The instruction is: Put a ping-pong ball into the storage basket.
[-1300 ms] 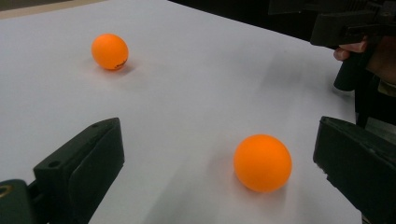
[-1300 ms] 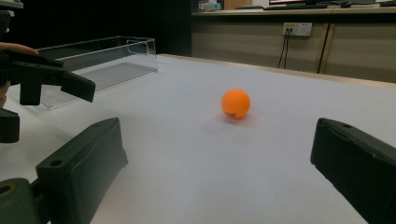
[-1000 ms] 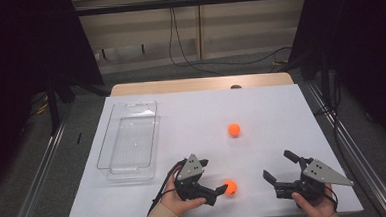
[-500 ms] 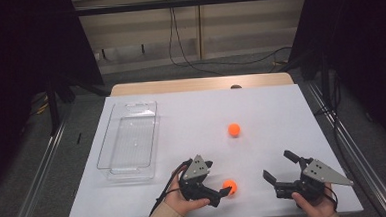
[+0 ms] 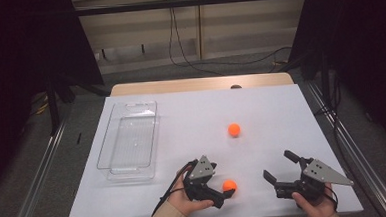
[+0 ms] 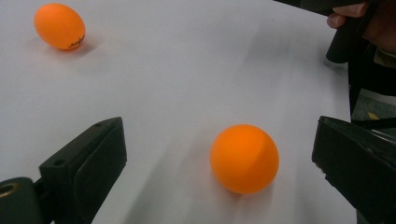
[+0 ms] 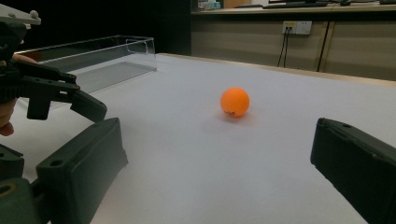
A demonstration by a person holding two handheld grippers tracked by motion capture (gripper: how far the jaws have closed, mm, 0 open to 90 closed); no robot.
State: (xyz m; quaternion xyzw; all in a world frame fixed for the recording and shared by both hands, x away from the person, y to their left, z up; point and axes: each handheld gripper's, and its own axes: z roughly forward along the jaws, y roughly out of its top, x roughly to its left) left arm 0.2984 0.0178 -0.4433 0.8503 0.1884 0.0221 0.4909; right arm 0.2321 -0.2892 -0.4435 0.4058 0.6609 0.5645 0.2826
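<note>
Two orange balls lie on the white table. The near ball (image 5: 228, 185) (image 6: 244, 157) rests on the table between the open jaws of my left gripper (image 5: 224, 193) (image 6: 219, 129), touching neither jaw. The far ball (image 5: 234, 130) (image 6: 60, 26) (image 7: 235, 102) sits alone toward the table's middle. My right gripper (image 5: 279, 165) (image 7: 215, 135) stands open near the front right edge with nothing between its jaws, facing the far ball. The right gripper view also takes in the left gripper (image 7: 56, 91) at its left.
An empty clear plastic tray (image 5: 130, 104) (image 7: 93, 56) stands on the left part of the white table (image 5: 281, 109). Cables and a wall lie beyond the far edge. Metal rails run along both sides of the table.
My left gripper has shifted a little to the right, bringing its jaws around the near ball. Both balls and the right gripper have stayed in place.
</note>
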